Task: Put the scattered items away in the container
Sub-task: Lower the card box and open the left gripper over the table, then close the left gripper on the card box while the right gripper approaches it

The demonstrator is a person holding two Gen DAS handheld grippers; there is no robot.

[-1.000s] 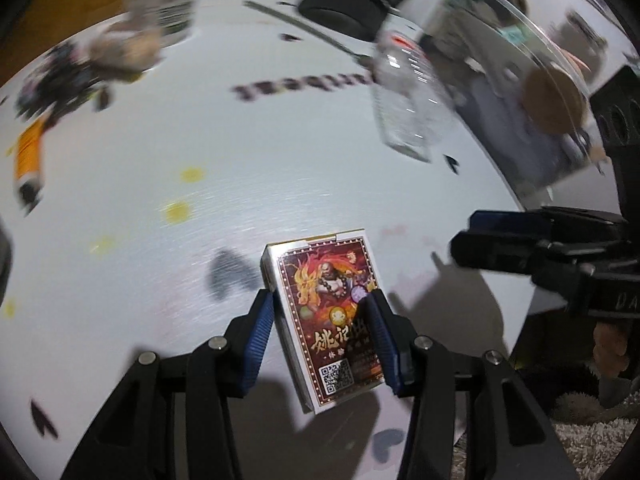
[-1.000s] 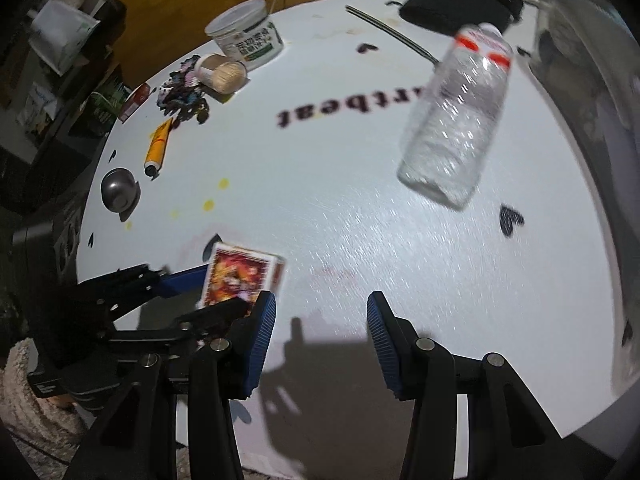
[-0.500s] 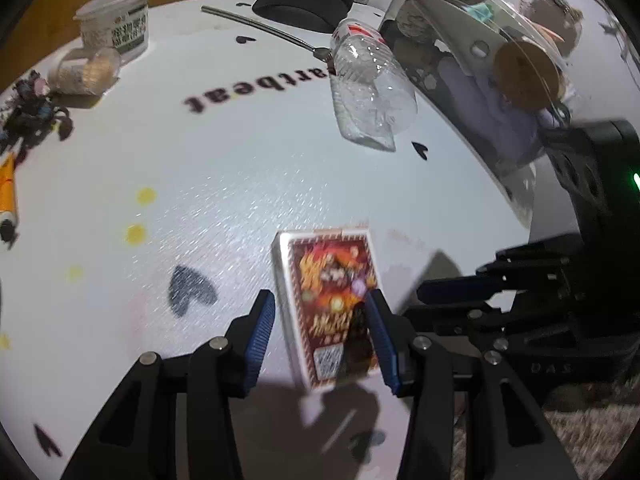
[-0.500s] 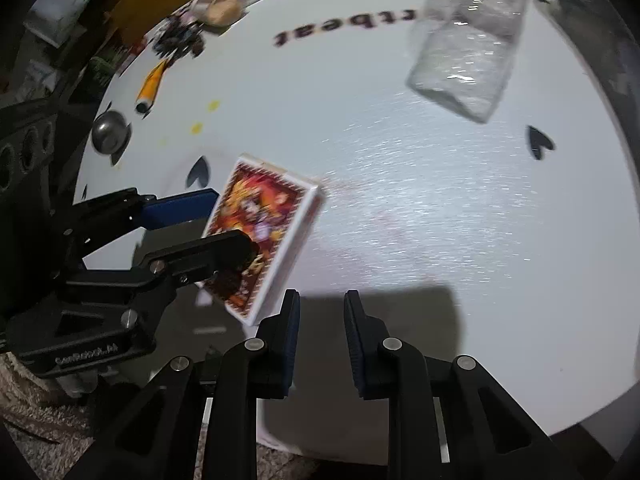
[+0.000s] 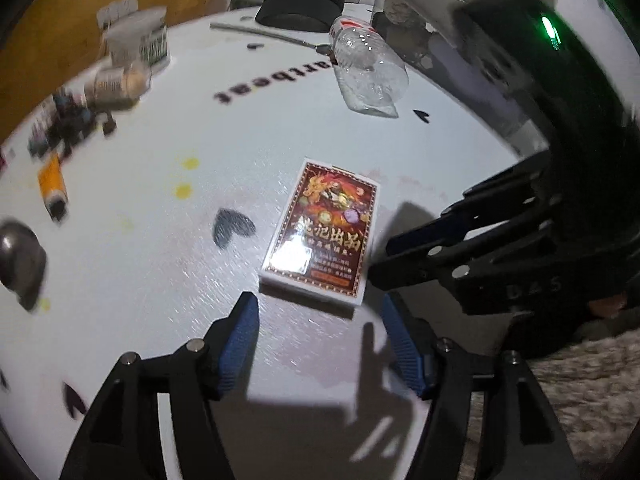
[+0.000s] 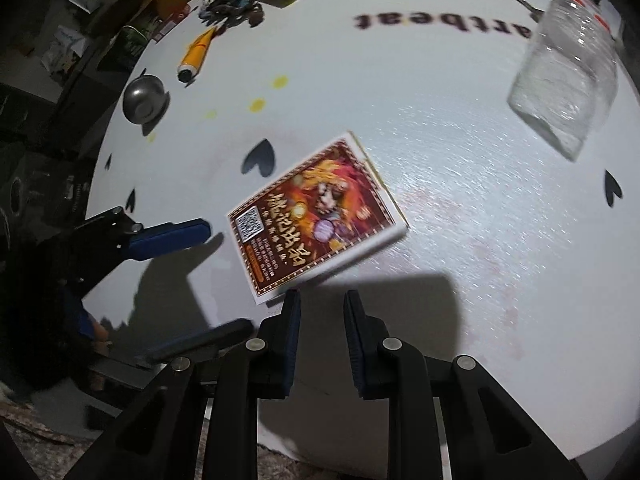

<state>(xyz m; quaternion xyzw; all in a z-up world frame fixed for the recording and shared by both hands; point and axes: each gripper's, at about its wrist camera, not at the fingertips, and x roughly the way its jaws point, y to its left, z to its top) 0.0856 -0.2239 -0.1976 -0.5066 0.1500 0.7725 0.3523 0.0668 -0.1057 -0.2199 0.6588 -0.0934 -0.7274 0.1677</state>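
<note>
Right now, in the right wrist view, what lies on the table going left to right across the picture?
Small metal bowl → orange tube → black heart mark → card box → clear plastic bottle.

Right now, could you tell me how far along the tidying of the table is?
Done: nothing on the table shows as put away. In hand: the card box lies flat on the white table, gripped by neither tool; the left gripper is opening with nothing between its pads, and the right gripper is shut, empty, at the box's edge. Left: the box, clear bottle, orange tube, metal bowl.
</note>
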